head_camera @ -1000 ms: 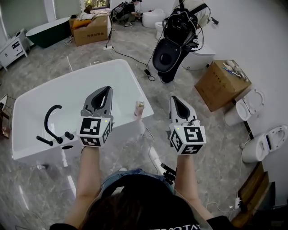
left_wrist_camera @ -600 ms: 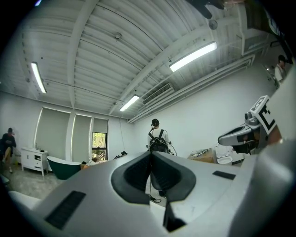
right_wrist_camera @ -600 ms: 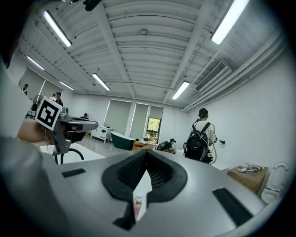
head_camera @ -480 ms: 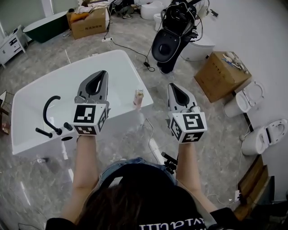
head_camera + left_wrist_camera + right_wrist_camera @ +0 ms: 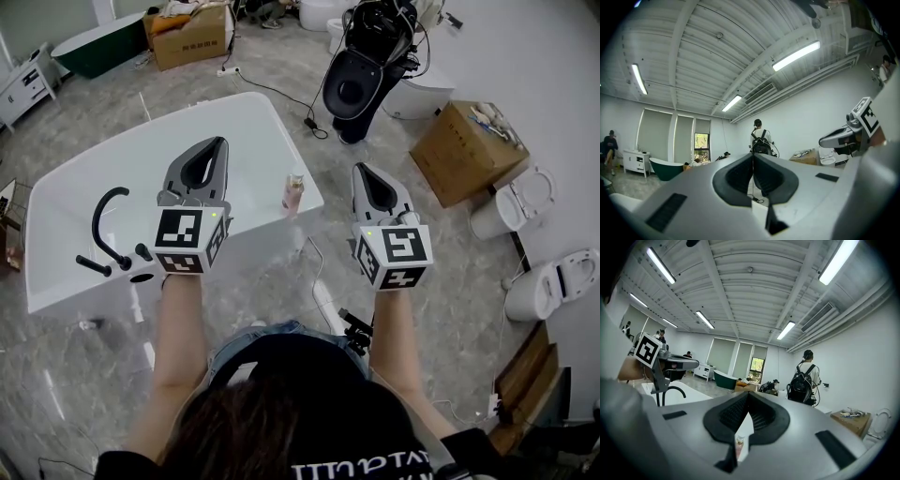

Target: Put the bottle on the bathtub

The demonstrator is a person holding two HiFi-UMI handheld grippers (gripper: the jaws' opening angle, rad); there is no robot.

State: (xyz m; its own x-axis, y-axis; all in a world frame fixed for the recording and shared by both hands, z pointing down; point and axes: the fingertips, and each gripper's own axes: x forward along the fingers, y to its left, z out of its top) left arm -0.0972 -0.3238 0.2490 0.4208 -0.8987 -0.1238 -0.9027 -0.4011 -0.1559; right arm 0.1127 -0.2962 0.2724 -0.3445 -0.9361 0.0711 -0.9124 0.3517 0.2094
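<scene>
A small pinkish bottle (image 5: 293,192) stands upright on the near right corner of the white bathtub (image 5: 258,141). It stands free, between my two grippers in the head view. My left gripper (image 5: 214,143) hovers over the tub's near rim, shut and empty; in the left gripper view (image 5: 752,157) its tips meet. My right gripper (image 5: 362,170) is held over the floor just right of the tub corner, also shut and empty. Through the slot under its tips in the right gripper view (image 5: 748,393) I see the bottle (image 5: 739,444) low down.
A black faucet (image 5: 105,230) rises from the tub's left end. A black stand with gear (image 5: 361,66) and an open cardboard box (image 5: 466,152) lie beyond on the right. White toilets (image 5: 562,281) line the right wall. A cable (image 5: 314,272) trails on the grey floor.
The head view has shifted slightly. Both grippers stay shut and near where they were; the bottle keeps its spot on the tub corner.
</scene>
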